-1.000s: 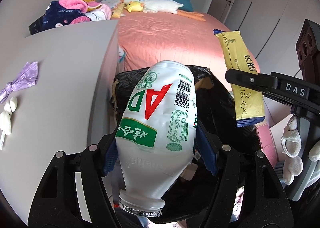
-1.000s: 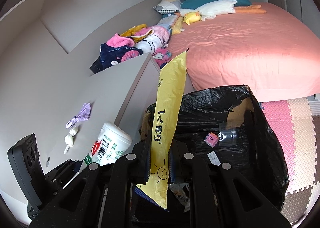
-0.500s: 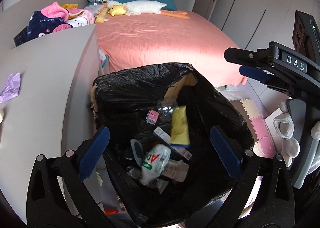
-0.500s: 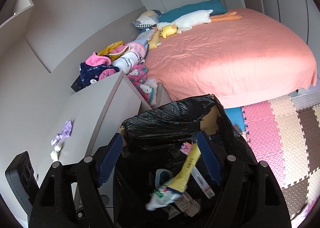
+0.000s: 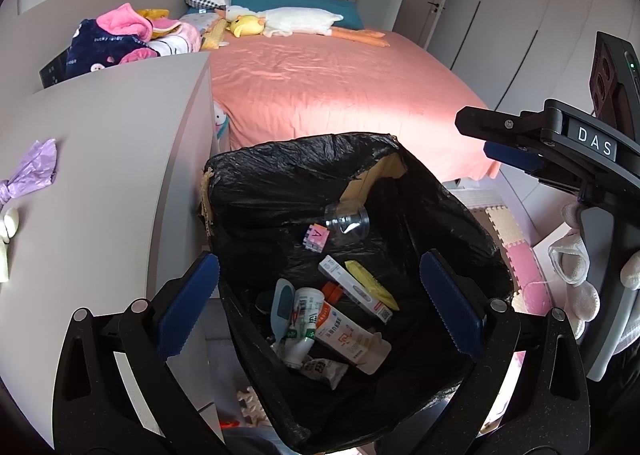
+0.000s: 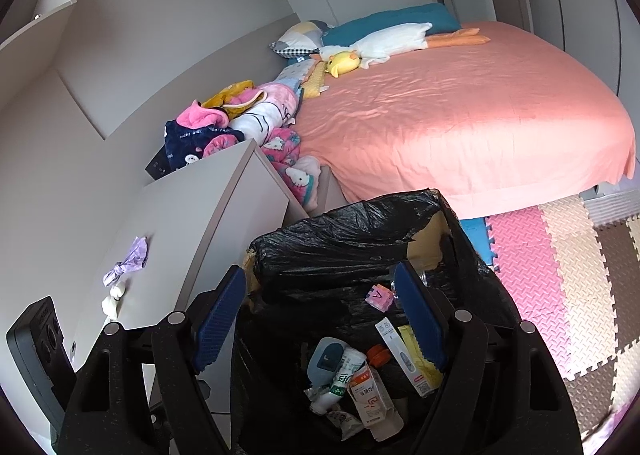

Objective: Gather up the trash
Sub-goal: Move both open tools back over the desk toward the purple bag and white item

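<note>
Trash, a white green-labelled plastic bottle (image 5: pixel 306 319) and a yellow snack wrapper (image 5: pixel 370 285) at its two o'clock, lies inside the black-lined cardboard bin (image 5: pixel 280 175), above which left tongs (image 5: pixel 320 303) and right tongs (image 6: pixel 320 319) both gape wide, holding nothing.

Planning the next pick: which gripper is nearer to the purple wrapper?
Left. The left gripper is over the bin beside the desk; the right gripper is beyond it, farther from the purple wrapper.
</note>
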`<state>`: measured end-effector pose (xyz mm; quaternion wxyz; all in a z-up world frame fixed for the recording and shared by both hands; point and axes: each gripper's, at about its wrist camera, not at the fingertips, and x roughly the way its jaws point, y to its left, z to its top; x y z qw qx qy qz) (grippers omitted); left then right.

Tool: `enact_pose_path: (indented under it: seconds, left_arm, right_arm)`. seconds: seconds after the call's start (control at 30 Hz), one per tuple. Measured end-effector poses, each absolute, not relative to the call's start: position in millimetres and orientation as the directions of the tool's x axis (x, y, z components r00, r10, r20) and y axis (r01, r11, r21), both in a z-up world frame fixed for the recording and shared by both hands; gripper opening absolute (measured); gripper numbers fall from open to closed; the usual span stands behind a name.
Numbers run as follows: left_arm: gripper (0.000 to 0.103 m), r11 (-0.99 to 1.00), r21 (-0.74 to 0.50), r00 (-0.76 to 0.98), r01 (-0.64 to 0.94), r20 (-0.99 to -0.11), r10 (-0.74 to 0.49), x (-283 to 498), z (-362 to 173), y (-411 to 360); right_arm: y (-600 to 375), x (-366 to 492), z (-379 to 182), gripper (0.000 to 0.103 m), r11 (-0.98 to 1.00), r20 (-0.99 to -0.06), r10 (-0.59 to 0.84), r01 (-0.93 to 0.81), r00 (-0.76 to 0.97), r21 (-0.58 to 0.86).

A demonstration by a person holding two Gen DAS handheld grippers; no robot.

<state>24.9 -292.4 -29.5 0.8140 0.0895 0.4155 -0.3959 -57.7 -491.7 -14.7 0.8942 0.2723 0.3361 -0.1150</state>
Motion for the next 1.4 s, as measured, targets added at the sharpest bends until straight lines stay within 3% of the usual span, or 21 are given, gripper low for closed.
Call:
enact_pose_path:
  seconds: [0.73,1.4]
  left_arm:
    - [0.097,0.767,-0.099,0.474,0.634,-0.734,-0.487,59,-24,-215]
    - [0.097,0.848,-0.098,0.544,0.521,-0.727,-0.418,103,-31,-133]
  right_arm:
    - [-417,-13,-11,0.077,0.879,-0.663,0.058,0.276,0.747,0.388]
    - [-341,45,-19,0.077,0.911,-0.689,0.131,0.187,0.713,0.367]
